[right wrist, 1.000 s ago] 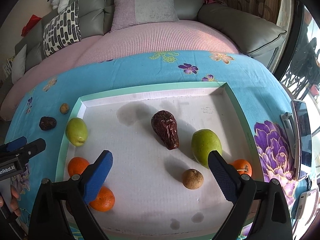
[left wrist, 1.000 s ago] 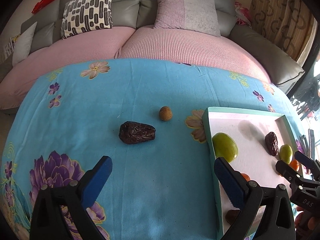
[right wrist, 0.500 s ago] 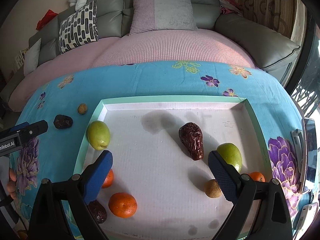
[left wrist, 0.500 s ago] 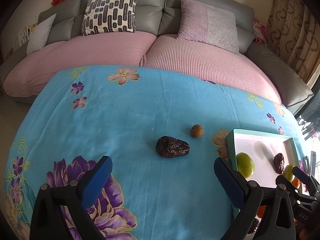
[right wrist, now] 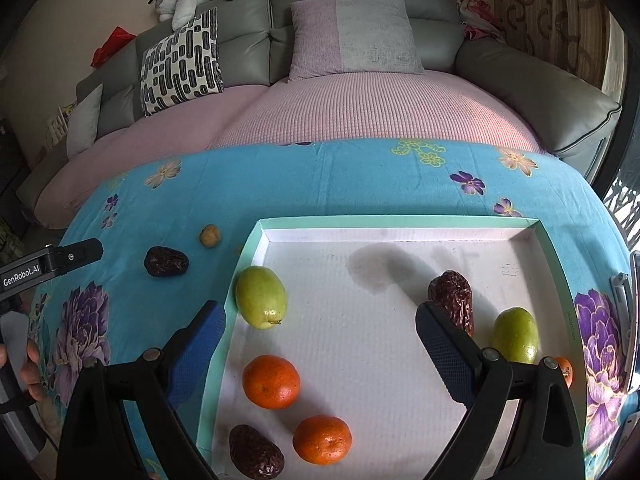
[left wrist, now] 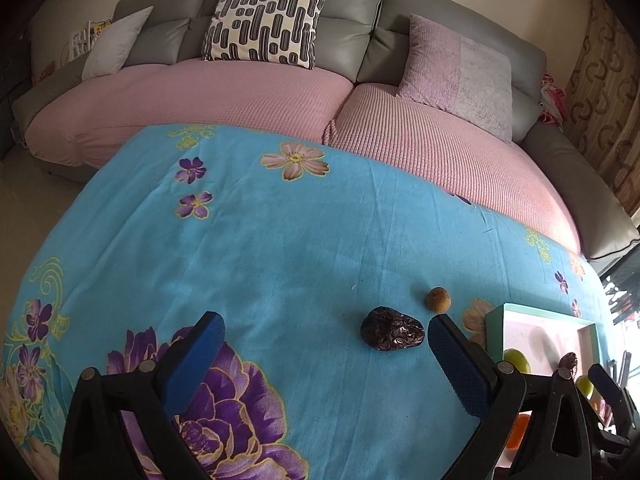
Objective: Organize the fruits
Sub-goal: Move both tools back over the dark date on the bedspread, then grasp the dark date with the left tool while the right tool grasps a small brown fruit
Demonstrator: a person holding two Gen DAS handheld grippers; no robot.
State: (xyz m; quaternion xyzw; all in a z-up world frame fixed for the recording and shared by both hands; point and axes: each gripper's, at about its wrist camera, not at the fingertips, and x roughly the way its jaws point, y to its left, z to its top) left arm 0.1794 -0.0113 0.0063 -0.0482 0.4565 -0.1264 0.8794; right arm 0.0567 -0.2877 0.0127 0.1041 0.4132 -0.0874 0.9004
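A dark wrinkled date and a small brown nut-like fruit lie on the blue floral cloth, left of the tray; both also show in the right wrist view, the date and the small fruit. My left gripper is open and empty, the date just inside its right finger. The green-rimmed white tray holds two green fruits, two oranges, two dates and a part-hidden orange fruit. My right gripper is open and empty above the tray's left part.
The table's blue floral cloth ends at a pink-covered grey sofa with cushions behind. A phone-like device lies at the table's right edge. The left gripper's body shows at the left of the right wrist view.
Both grippers have pulled back and tilted up, so the fruits and tray sit lower in view. The left gripper has shifted left; the date now lies near its right finger. Both stay open.
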